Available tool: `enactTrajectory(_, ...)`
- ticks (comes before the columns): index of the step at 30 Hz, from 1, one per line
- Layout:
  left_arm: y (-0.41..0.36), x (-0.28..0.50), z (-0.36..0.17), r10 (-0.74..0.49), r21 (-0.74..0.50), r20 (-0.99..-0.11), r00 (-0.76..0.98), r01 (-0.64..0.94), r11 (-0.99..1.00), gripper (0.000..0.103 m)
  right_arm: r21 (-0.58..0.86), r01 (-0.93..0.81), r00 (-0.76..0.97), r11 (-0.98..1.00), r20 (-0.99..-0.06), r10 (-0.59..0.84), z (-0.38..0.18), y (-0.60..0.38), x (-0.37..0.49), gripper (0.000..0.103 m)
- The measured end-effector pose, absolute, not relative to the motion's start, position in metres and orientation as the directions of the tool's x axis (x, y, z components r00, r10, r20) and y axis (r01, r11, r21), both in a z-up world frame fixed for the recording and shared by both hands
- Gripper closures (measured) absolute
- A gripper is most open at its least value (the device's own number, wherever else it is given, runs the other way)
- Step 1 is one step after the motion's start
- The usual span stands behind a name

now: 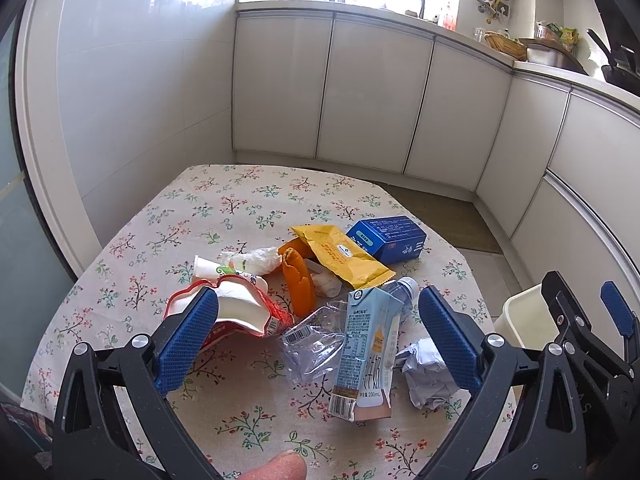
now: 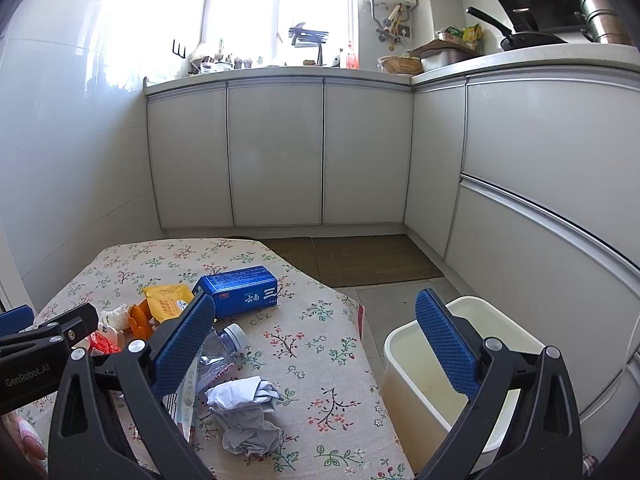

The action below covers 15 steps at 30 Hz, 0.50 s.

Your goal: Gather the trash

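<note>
Trash lies on a floral tablecloth (image 1: 224, 208): a blue box (image 1: 387, 239), a yellow wrapper (image 1: 342, 256), orange peel (image 1: 298, 280), a red snack bag (image 1: 240, 312), a crushed clear bottle (image 1: 320, 340), a milk carton (image 1: 366, 352) and a crumpled paper ball (image 1: 426, 372). My left gripper (image 1: 318, 344) is open above the bottle and carton, holding nothing. My right gripper (image 2: 316, 344) is open and empty over the table's right edge, with the paper ball (image 2: 246, 414) below it. A cream bin (image 2: 448, 376) stands on the floor right of the table.
White kitchen cabinets (image 2: 276, 152) line the back and right walls. A brown mat (image 2: 360, 260) lies on the tiled floor beyond the table. The right gripper's frame (image 1: 580, 328) shows at the right of the left wrist view, near the bin (image 1: 524, 316).
</note>
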State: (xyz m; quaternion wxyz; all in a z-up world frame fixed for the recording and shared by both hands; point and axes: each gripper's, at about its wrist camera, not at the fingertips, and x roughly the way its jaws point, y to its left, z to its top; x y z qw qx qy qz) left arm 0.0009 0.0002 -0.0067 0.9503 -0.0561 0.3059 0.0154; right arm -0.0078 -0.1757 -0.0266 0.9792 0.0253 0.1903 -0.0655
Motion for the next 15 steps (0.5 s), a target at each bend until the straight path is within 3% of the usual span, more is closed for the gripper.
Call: enactTrajectory(15,0.0005,0.0009,-0.0067,-0.007,-0.099,-0.583,0.813,-0.063,0.993,0.007,0.025,0.139,0.919,0.99,-0.376,-0.119,-0.0267,-0.1757,-0.0082,0.006)
